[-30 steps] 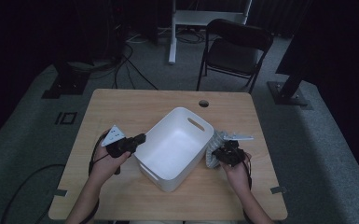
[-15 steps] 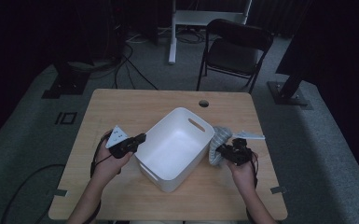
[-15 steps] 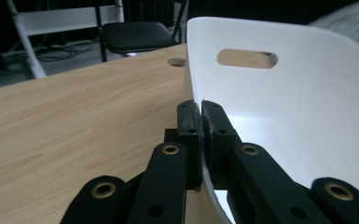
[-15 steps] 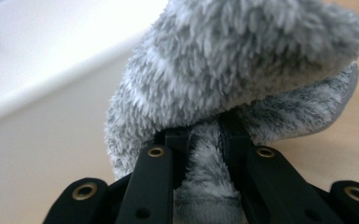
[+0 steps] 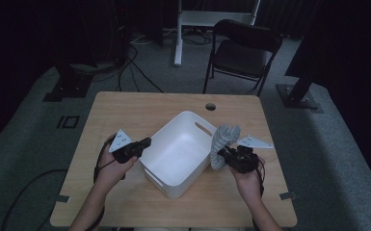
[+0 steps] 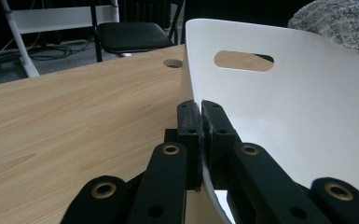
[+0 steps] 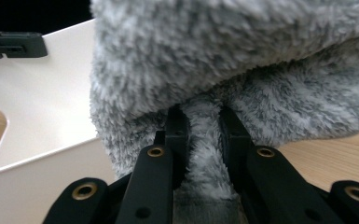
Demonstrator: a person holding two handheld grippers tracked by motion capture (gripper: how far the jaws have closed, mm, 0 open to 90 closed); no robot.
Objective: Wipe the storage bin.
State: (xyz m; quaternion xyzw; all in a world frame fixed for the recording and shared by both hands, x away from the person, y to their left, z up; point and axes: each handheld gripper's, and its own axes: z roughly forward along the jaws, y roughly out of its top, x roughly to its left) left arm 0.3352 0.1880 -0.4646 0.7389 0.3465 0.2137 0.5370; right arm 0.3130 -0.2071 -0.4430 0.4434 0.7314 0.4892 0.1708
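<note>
Dim room, wooden tabletop (image 5: pixel 125 110); landmark: white bin (image 5: pixel 180 153) at centre. Left gripper (image 6: pixel 200 122): fingers clamped on the bin's near-left rim, steadying it. Right gripper (image 7: pixel 200 122): fingers pinched on a grey fleece sock (image 5: pixel 220 144), which hangs just beside the bin's right wall. Step, as I judge it: loading. Next I carry the sock over the rim and part the fingers.

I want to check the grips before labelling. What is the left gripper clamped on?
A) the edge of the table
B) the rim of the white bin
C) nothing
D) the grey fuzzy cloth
B: in the left gripper view, the left gripper has its jaws pinched on the thin rim of the white bin.
</note>
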